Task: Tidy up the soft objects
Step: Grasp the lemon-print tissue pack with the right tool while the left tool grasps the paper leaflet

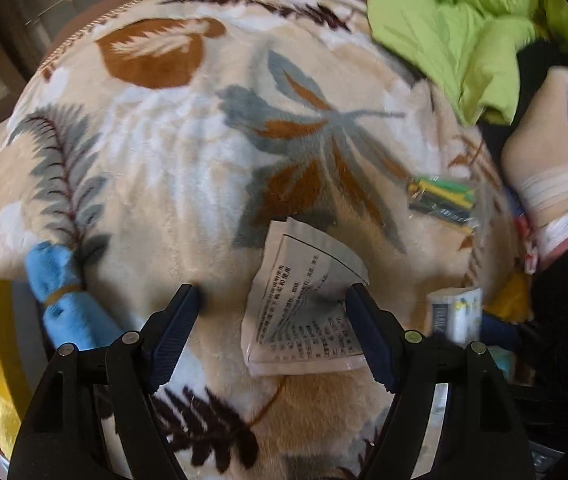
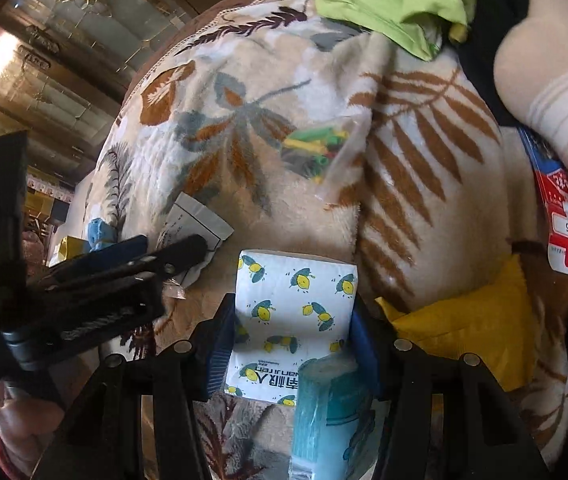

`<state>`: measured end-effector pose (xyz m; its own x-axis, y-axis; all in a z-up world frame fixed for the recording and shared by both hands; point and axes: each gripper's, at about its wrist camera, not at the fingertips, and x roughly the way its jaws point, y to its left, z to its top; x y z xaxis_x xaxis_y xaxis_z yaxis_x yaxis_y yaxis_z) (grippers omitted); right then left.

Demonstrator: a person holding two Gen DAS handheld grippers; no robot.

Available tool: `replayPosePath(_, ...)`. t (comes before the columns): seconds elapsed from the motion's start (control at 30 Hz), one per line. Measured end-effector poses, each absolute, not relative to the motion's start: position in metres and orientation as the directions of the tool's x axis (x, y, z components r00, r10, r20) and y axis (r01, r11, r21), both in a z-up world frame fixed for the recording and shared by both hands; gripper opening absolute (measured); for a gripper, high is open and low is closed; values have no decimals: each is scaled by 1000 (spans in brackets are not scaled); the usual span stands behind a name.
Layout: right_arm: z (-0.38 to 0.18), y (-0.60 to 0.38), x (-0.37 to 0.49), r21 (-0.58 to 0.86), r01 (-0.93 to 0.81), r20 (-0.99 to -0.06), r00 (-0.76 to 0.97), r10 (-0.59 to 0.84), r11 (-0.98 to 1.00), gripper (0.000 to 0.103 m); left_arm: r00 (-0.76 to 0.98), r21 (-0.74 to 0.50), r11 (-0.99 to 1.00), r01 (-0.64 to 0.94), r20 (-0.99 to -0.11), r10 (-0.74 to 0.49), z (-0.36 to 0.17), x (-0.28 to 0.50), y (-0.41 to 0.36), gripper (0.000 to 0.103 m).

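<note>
The right gripper (image 2: 292, 332) clamps a lemon-print tissue pack (image 2: 296, 300) between its fingers. The left gripper (image 1: 271, 320) stands apart over a printed sachet (image 1: 304, 300), with a blue sock bundle (image 1: 59, 292) to its left. Sorting looks barely begun; items lie scattered on the leaf-print blanket (image 1: 163, 152).

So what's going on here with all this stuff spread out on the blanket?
A person is tidying soft items on a leaf-patterned blanket using two handheld grippers. The right gripper is closed on a tissue pack printed with lemons. The left gripper is open, its fingers either side of a printed paper packet lying on the blanket. A rolled blue cloth, a bag of coloured sticks and a green garment lie nearby.
</note>
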<state>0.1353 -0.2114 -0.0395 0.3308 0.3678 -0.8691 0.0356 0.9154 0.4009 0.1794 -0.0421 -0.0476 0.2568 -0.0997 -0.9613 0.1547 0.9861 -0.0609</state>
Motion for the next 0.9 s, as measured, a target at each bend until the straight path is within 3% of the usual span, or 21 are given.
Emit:
replayPosePath(0.17,-40,-212,136,407,33,-866,330,375,913,55,270,-78,981,177,-955,-125,-48,183,-55,78)
replayPosePath(0.27,-40,-211,134,401,26,-866,337,369,916,55,280,-11,982,190,-958,-65,-50,180,-63,53)
replayPosePath(0.37,-41,-212,135,407,28,-864,336,374,913,55,285,-14,979,204,-956,-73,-50,174,-62,43)
replayPosePath(0.43,-40,-211,135,399,26,-866,339,368,916,55,283,-39,983,179,-955,-89,-48,172,-55,28)
replayPosePath(0.47,-40,-211,134,399,25,-865,341,367,917,55,284,-44,985,169,-954,-91,-47,170,-52,14)
replayPosePath(0.9,-22,-204,122,438,-10,-834,370,410,899,54,299,-145,984,99,-939,-169,-30,122,-8,14)
